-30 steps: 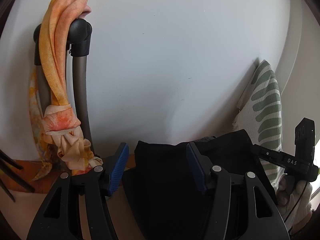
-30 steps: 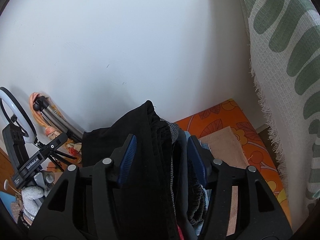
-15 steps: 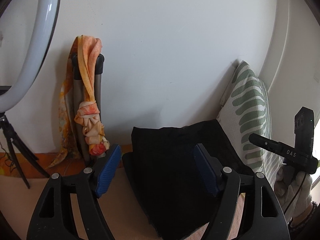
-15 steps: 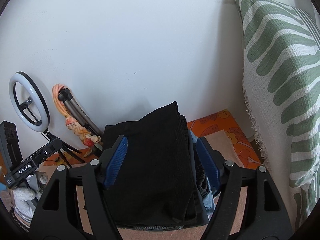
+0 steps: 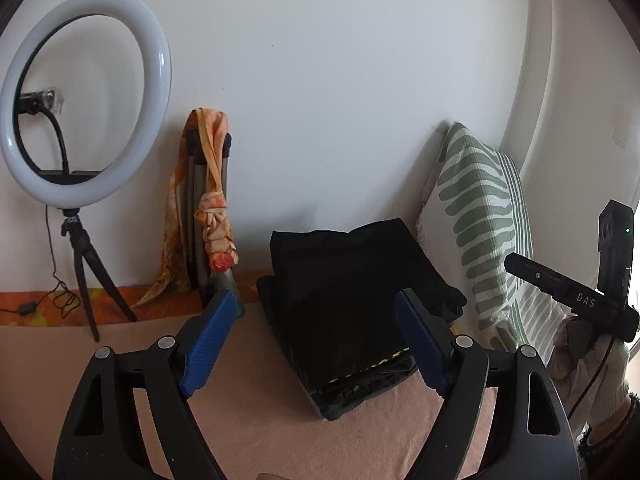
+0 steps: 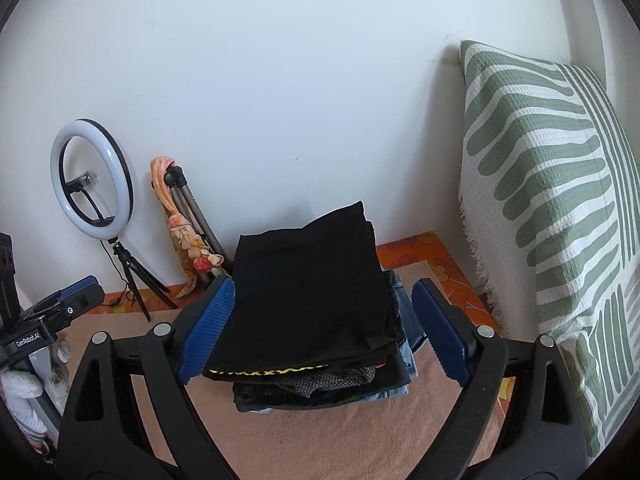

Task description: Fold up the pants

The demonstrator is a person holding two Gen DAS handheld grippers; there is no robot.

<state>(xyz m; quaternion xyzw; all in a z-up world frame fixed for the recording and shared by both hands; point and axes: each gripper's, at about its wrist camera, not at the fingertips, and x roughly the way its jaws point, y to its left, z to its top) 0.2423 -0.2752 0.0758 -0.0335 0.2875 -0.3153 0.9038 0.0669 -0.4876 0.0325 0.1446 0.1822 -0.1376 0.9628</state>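
Folded black pants (image 5: pixel 352 280) lie on top of a stack of folded clothes on the peach-covered surface, near the wall; they also show in the right wrist view (image 6: pixel 308 284). My left gripper (image 5: pixel 316 344) is open and empty, held back from the stack's front left corner. My right gripper (image 6: pixel 320 332) is open and empty, its blue pads (image 6: pixel 208 328) standing either side of the stack's front edge without touching it. The right gripper's body shows in the left wrist view (image 5: pixel 580 300); the left one shows in the right wrist view (image 6: pixel 48 316).
A green-and-white striped cushion (image 6: pixel 552 208) leans against the wall right of the stack. A ring light on a tripod (image 5: pixel 80 100) and a folded tripod wrapped in an orange scarf (image 5: pixel 212 216) stand at the left by the wall. Orange patterned cloth (image 6: pixel 436 256) lies under the peach cover.
Both grippers have let go of the black pants, opened wider and drawn back from the wall. The pants now rest on the stack.
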